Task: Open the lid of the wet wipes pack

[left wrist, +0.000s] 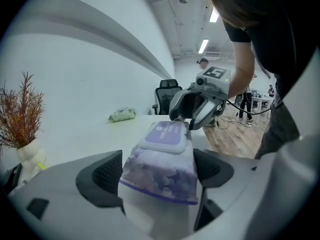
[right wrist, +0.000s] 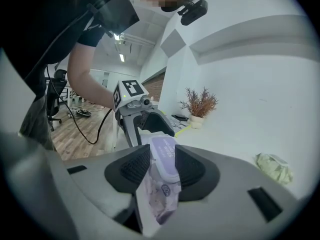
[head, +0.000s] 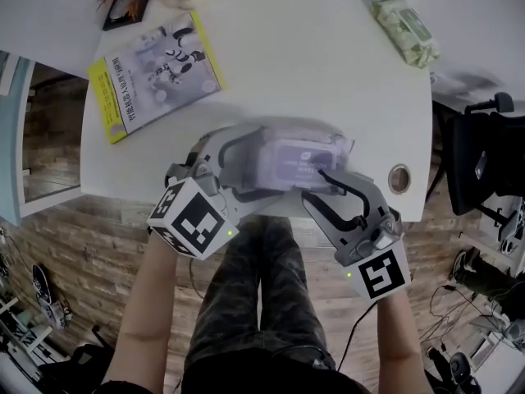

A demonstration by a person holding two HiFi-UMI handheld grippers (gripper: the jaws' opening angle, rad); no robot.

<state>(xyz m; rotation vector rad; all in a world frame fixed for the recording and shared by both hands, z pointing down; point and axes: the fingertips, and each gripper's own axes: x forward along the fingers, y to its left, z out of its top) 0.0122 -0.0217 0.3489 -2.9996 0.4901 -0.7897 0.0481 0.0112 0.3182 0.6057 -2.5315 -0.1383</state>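
**A:** Head view first. The wet wipes pack [head: 299, 164] is at the near edge of the smooth white table [head: 312, 56], a soft, crinkled pale-purple pouch lying face up.

**B:** It's bracketed at both ends, the left gripper [head: 246, 161] on its left end and the right gripper [head: 316, 189] on its right. Farther back there's a glossy, yellow-edged magazine [head: 156, 72] lying flat. A green pack [head: 404, 29] sits at the far right corner.

**A:** Over to the left gripper view. The jaws are spread wide, and the dark ribbed pads [left wrist: 102, 176] flank the pouch's crimped end, which fills the gap between them. I can't say they're squeezing it.

**B:** Look at the lid [left wrist: 165, 134], a flat, rounded-corner rectangle of matte lilac plastic, lying shut on top. Off to the left, a rust-coloured dried plant [left wrist: 20, 114] stands in a pale vase.

**A:** Right gripper view. The jaws are apart here too, though the gap is narrower, and the pouch's other end hangs between the pads with its film wrinkled and floppy.

**B:** The lid is still down and lies just past those pads. Beyond it, the left gripper's grey fingers curve around the far end.
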